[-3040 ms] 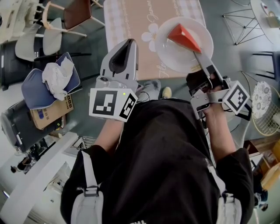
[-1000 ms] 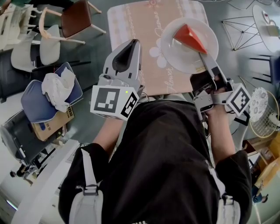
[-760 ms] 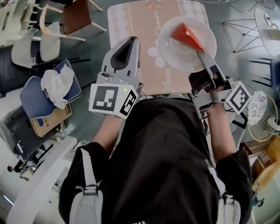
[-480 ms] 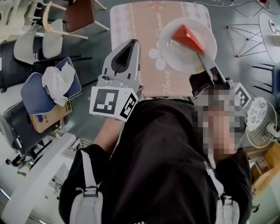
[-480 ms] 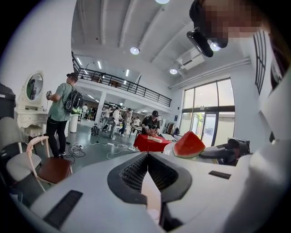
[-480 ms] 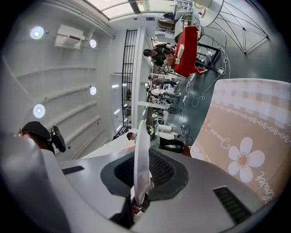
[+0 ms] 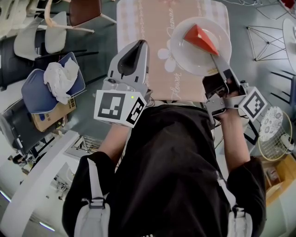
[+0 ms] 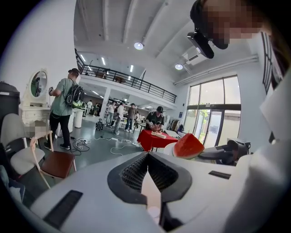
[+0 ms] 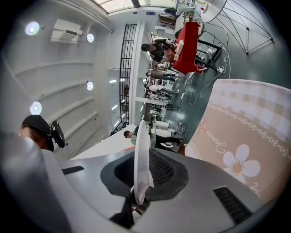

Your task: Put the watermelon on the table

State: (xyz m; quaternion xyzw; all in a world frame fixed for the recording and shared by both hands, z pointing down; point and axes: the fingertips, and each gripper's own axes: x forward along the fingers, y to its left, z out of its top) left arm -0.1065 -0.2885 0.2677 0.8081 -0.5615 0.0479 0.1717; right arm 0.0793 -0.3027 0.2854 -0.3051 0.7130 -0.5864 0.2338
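Note:
A red wedge of watermelon [image 7: 200, 38] lies on a white plate [image 7: 189, 59], held over the right part of the table [image 7: 150, 32] with its beige flowered cloth. My right gripper [image 7: 216, 60] is shut on the plate's near rim. In the right gripper view the plate rim [image 9: 140, 150] stands edge-on between the jaws of the right gripper [image 9: 142, 175], with the tablecloth [image 9: 245, 136] beyond. My left gripper [image 7: 135, 52] is shut and holds nothing, level with the table's near left edge. In the left gripper view, past the left gripper [image 8: 148, 157], the watermelon [image 8: 188, 145] shows.
Chairs [image 7: 83, 9] stand left of the table. A blue seat with a white cloth [image 7: 54, 83] and a cardboard box [image 7: 48, 119] are at the left. A wire frame [image 7: 268, 39] and a round white mesh object [image 7: 273, 134] stand at the right. People work at a red table [image 8: 152, 139] far off.
The right gripper keeps its hold on the plate with the watermelon over the table. The view has shifted a little; the left gripper stays where it was.

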